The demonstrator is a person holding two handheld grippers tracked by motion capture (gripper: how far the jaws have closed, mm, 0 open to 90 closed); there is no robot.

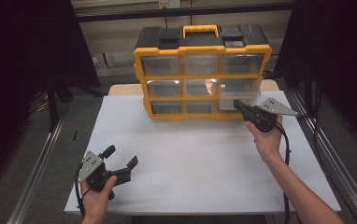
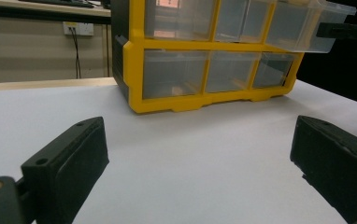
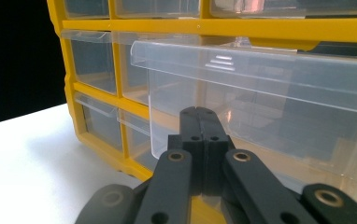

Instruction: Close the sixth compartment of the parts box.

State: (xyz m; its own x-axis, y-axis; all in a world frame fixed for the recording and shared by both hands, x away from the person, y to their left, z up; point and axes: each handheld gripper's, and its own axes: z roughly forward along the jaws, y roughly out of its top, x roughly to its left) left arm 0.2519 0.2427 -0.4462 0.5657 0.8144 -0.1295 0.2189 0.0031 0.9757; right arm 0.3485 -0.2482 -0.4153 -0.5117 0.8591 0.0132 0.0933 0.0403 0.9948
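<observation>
We can read no text, label, brand, number or sign on anything here. The yellow-and-black drawer organizer [image 1: 202, 70] at twelve o'clock on the table carries no lettering that we can make out on its frame, its handle or its black top. Its clear drawers [image 3: 260, 93] show only three short raised ridges on the front lip of the pulled-out one, which are a moulded pattern and not characters. The wall socket plate [image 2: 77, 29] at ten o'clock in the left gripper view is blank as far as we can tell. The black jaws bear only screw holes, no markings.
</observation>
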